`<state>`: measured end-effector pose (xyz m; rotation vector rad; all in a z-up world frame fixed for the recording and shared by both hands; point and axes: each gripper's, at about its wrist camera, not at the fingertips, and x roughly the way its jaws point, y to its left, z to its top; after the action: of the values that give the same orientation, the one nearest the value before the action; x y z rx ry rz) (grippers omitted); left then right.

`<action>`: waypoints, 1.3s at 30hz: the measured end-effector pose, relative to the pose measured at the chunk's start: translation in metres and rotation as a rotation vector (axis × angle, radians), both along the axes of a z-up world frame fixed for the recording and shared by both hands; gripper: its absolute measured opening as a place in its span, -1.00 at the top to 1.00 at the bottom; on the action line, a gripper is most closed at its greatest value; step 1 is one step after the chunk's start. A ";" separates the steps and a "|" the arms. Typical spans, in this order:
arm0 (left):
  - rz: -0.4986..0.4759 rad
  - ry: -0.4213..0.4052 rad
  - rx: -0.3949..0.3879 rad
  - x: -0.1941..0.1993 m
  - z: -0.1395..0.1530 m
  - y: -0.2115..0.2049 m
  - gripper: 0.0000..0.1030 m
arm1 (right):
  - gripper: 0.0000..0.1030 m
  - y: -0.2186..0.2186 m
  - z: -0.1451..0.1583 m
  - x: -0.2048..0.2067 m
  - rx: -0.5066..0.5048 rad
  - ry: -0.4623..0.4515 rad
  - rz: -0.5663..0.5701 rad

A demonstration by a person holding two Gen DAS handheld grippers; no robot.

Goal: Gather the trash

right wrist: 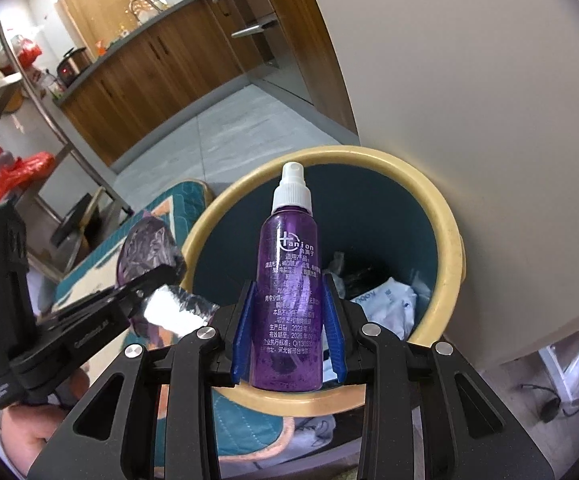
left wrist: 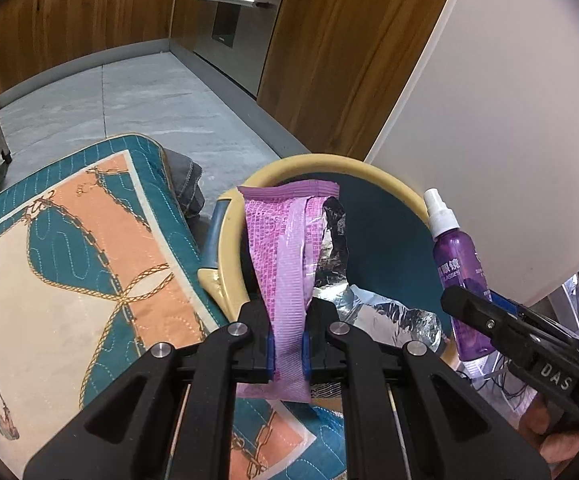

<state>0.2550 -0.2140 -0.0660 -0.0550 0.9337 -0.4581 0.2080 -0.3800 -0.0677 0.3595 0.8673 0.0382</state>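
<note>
My left gripper (left wrist: 288, 316) is shut on a pink snack wrapper (left wrist: 285, 248) with silver foil lining, held over the near rim of a round bin (left wrist: 405, 192) that is teal inside with a cream rim. My right gripper (right wrist: 288, 312) is shut on a purple spray bottle (right wrist: 289, 292) with a white nozzle, upright above the bin's mouth (right wrist: 445, 232). In the right wrist view the left gripper (right wrist: 161, 280) and its wrapper (right wrist: 145, 252) hang at the bin's left edge. Crumpled white and dark rubbish (right wrist: 385, 300) lies at the bin's bottom. The bottle (left wrist: 457, 276) also shows in the left wrist view, right of the wrapper.
A quilted teal and peach cushion (left wrist: 89, 272) lies left of the bin. A white panel (left wrist: 509, 120) rises behind the bin on the right. Grey tiled floor (left wrist: 129, 112) and wooden cabinets (left wrist: 89, 20) lie beyond. A metal shelf rack (right wrist: 17, 128) with red bags stands far left.
</note>
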 end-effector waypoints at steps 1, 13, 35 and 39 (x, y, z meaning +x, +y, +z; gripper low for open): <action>-0.002 0.002 0.002 0.002 -0.001 -0.001 0.84 | 0.34 0.001 0.000 0.001 -0.002 0.001 0.001; -0.046 0.033 0.031 0.013 -0.011 -0.013 0.47 | 0.33 0.011 -0.015 0.019 -0.032 0.066 0.011; -0.027 -0.048 0.015 -0.006 0.020 0.000 -0.37 | 0.31 -0.008 0.005 -0.002 0.016 0.011 -0.068; -0.028 -0.063 0.010 -0.014 0.030 0.002 -0.59 | 0.24 -0.011 0.007 -0.006 0.016 0.011 -0.071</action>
<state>0.2408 -0.2119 -0.0363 -0.0187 0.8757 -0.4788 0.2023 -0.3912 -0.0607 0.4052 0.8646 -0.0222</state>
